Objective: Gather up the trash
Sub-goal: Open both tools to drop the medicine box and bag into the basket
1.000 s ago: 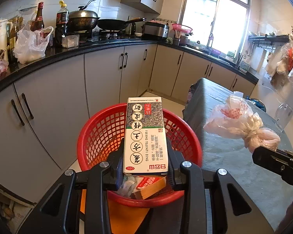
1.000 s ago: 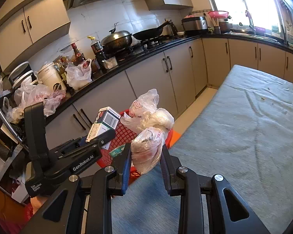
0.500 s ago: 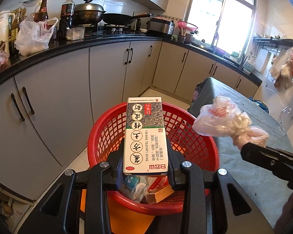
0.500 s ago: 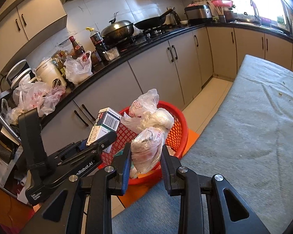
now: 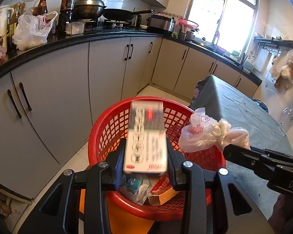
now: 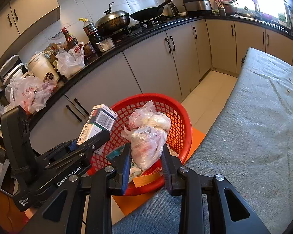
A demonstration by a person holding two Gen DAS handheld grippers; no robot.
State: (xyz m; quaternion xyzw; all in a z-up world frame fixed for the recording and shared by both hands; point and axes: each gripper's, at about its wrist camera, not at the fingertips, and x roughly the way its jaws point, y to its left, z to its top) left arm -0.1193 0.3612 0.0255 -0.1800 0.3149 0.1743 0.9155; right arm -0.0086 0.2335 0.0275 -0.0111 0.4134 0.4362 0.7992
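**Two items over the basket, release under way**

Two pieces of trash are held above the red basket (image 5: pixel 111 128), one in each tool. The left gripper (image 5: pixel 146 161) has the printed carton (image 5: pixel 146 136) between its jaws; the jaws have just been opening, and the carton shows smeared in the left wrist view while its surroundings are sharp, which suggests it is slipping free. In the right wrist view the same carton (image 6: pixel 99 123) juts over the basket's near-left rim. The right gripper (image 6: pixel 146 157) is clamped on the tied plastic bag (image 6: pixel 146 136), whose bulk sits above the basket's open mouth.

Findings on the basket: it stands on the floor beside the cloth-covered table (image 6: pixel 254 126), on an orange mat (image 6: pixel 197 134). It already holds wrappers and a torn orange packet (image 5: pixel 162 195).

Recommendations for the step in hand:
- Let the left jaws part fully, so the carton falls flat rather than catching on a pad.
- Keep the carton's far end inside the rim; a long box can tip and bridge the edge.
- Hold the bag until the carton has landed, then release it over the middle of the basket, clear of the side nearest the table.
- The bag is soft and may cling to the pads; open wide and lift straight away.
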